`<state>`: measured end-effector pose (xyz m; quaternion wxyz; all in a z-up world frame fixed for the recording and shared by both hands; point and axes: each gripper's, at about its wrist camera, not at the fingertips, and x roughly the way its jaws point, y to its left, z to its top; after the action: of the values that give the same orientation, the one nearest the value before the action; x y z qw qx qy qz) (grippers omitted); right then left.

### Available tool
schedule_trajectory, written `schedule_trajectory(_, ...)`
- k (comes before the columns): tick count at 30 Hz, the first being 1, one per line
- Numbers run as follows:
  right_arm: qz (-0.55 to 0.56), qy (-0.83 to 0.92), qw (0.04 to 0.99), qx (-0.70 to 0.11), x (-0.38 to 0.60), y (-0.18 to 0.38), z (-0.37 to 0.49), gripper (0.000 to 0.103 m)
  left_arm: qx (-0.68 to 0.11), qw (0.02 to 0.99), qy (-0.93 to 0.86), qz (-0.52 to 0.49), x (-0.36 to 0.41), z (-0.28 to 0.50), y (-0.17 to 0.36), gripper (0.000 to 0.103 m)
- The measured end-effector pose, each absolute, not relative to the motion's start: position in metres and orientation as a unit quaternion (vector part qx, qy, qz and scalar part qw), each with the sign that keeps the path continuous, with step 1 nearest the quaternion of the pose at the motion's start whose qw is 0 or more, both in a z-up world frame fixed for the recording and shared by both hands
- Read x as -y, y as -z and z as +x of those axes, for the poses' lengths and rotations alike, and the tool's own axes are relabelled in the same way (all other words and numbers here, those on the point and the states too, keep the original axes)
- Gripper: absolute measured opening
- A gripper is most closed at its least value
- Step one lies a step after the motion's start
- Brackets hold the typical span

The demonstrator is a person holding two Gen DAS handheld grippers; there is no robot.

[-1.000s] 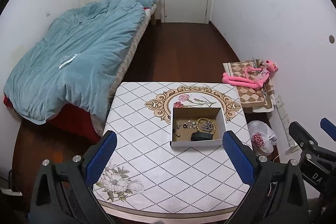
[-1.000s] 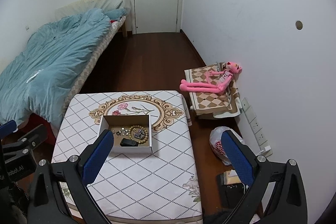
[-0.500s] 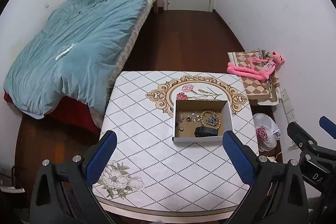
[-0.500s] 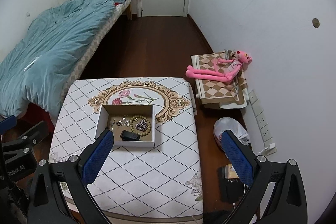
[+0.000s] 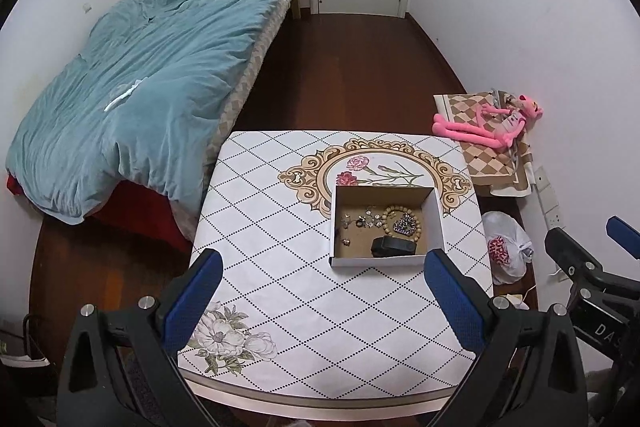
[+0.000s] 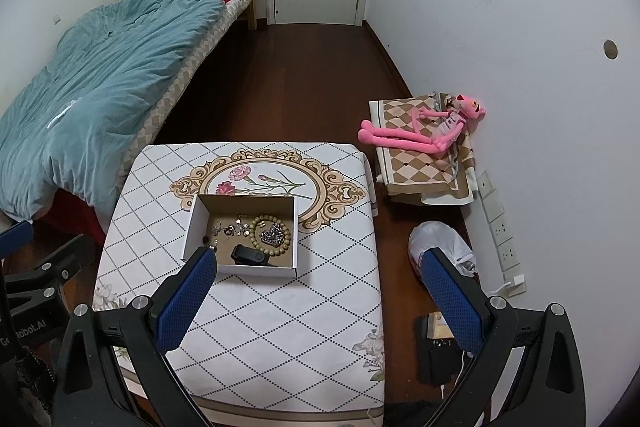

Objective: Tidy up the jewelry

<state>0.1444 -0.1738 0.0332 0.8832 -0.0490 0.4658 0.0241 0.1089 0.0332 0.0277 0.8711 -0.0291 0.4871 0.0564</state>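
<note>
A white cardboard box point(image 5: 436, 227) stands on the patterned table point(image 5: 280, 267), right of centre; it also shows in the right wrist view point(image 6: 192, 227). Inside lie a beaded bracelet point(image 5: 390, 213), a sparkly brooch point(image 5: 405, 225), several small silver pieces point(image 5: 366, 219) and a black case point(image 5: 394, 247). My left gripper point(image 5: 320, 295) is open and empty, high above the table's near edge. My right gripper point(image 6: 320, 291) is open and empty, above the table's right front part.
A bed with a blue quilt point(image 5: 140, 75) stands left of the table. A pink plush toy point(image 6: 424, 131) lies on a checked cushion by the right wall. A white plastic bag point(image 6: 440, 243) and a dark device point(image 6: 436, 351) lie on the wooden floor.
Both grippers have risen and tilted downward; the table and box now sit lower and farther off in both views. Nothing on the table has moved.
</note>
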Motion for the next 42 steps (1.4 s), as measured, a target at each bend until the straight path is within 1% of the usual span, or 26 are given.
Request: schedule_trajectory(42,-0.054,-0.029,0.881,-0.469,0.1664,-0.0322,0.1429,0.103,-0.481,0.874,-0.062,-0.026,-0.0372,0.1034,-0.0300,0.103)
